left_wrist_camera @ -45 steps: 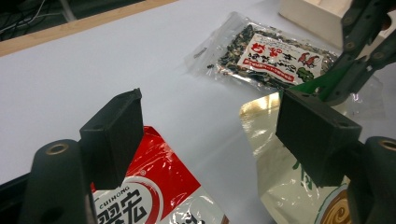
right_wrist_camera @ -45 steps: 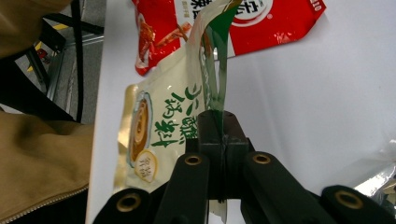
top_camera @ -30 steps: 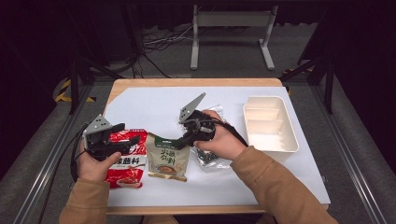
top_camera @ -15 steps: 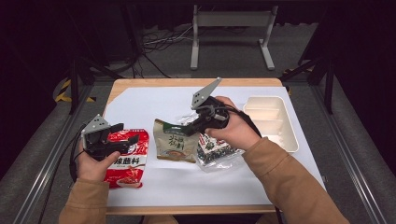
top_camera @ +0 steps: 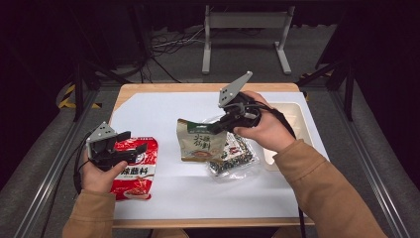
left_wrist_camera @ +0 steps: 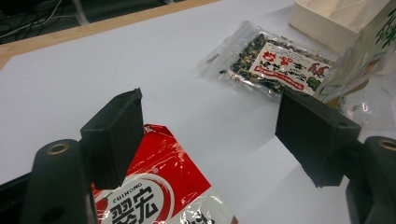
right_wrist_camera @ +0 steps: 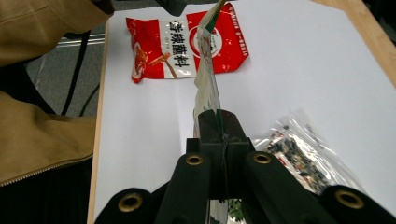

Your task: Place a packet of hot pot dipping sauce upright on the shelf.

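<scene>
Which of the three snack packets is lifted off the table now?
The green packet: the right gripper is shut on its edge. The red packet and the clear packet lie flat.

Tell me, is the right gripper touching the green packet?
Touching. In the right gripper view the right gripper has its jaws shut on the green packet's edge.

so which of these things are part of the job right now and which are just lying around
In the job:
right gripper, shut on the green packet
white tray, probably its target

Lying about:
red packet under the open left gripper
clear packet
</scene>
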`<move>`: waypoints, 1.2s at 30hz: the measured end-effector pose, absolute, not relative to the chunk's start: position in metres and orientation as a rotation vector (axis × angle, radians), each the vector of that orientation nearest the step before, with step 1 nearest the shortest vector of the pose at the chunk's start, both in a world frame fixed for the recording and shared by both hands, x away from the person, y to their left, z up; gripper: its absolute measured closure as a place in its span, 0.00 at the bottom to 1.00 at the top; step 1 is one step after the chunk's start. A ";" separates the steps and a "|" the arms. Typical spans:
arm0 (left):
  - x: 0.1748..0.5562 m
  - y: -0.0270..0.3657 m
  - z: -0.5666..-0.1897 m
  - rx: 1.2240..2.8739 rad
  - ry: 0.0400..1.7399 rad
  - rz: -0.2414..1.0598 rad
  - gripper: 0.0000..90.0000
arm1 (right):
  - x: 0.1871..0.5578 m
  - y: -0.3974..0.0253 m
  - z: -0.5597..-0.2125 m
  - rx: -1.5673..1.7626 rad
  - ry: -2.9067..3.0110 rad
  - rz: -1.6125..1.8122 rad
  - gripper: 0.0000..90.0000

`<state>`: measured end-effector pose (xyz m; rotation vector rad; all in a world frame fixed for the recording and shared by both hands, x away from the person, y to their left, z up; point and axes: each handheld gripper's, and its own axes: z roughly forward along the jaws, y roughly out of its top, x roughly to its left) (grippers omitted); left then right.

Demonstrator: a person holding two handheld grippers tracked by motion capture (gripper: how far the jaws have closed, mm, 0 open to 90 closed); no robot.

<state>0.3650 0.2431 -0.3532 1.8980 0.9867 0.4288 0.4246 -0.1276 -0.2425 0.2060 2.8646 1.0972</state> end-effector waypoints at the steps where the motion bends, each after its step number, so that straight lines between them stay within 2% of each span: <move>1: 0.365 0.243 -0.353 1.899 0.987 0.429 0.27 | 0.425 -0.131 -0.240 0.205 2.855 1.100 1.00; 36: 0.365 0.248 -0.355 1.897 1.008 0.438 0.27 | 0.454 -0.244 -0.203 0.420 2.613 1.058 1.00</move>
